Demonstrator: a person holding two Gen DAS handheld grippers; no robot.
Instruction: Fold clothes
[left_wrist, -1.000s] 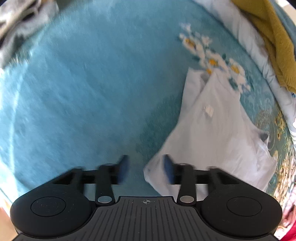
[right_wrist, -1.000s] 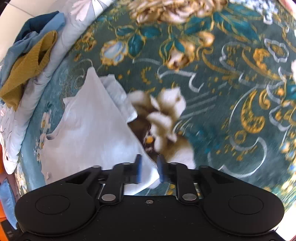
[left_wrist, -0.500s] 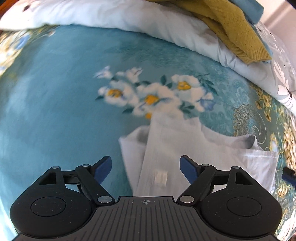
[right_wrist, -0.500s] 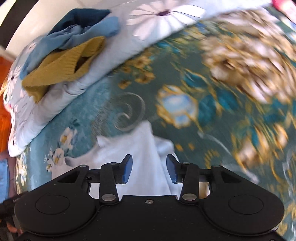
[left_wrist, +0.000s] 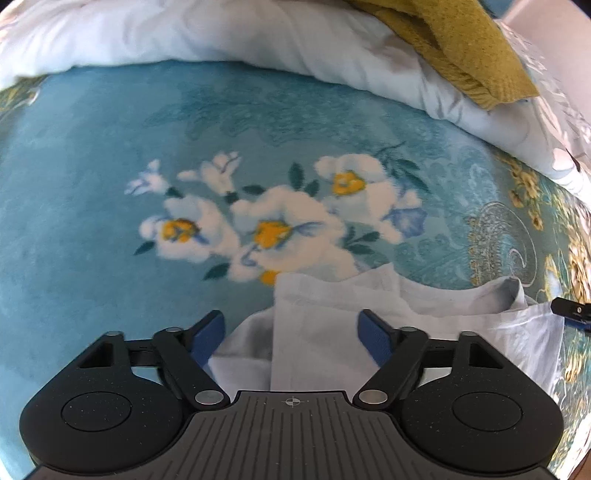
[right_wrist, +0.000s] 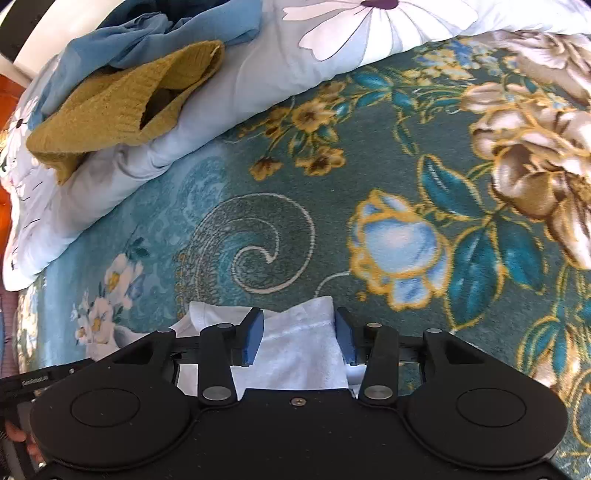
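Here, line by line:

Garment: the white garment (left_wrist: 369, 317) lies partly folded on the teal flowered blanket (left_wrist: 92, 184), right under both my tools, its far edge running across from one to the other.

Left gripper (left_wrist: 293, 334): my jaws are closing but stand well apart; the blue pads (left_wrist: 207, 338) press on nothing. The garment's left corner and its upright fold edge lie between them, below the tips.

Right gripper (right_wrist: 299, 338): jaws closing here too, a gap still showing on both sides of the cloth; the garment's right corner sits squarely between the pads, so I judge it not yet pinched.

Deciding relation: the cloth's long axis runs left to right, one end under each hand, so neither hand is the nearer; each has its own corner straight below.

Left view only: the collar opening (left_wrist: 511, 291) on the far edge, and my other tool's tip at the right rim.

Right view only: the mustard knit (right_wrist: 122, 103) and blue cloth (right_wrist: 155, 33) heaped whole on the pale quilt (right_wrist: 258, 81), well apart from my work.
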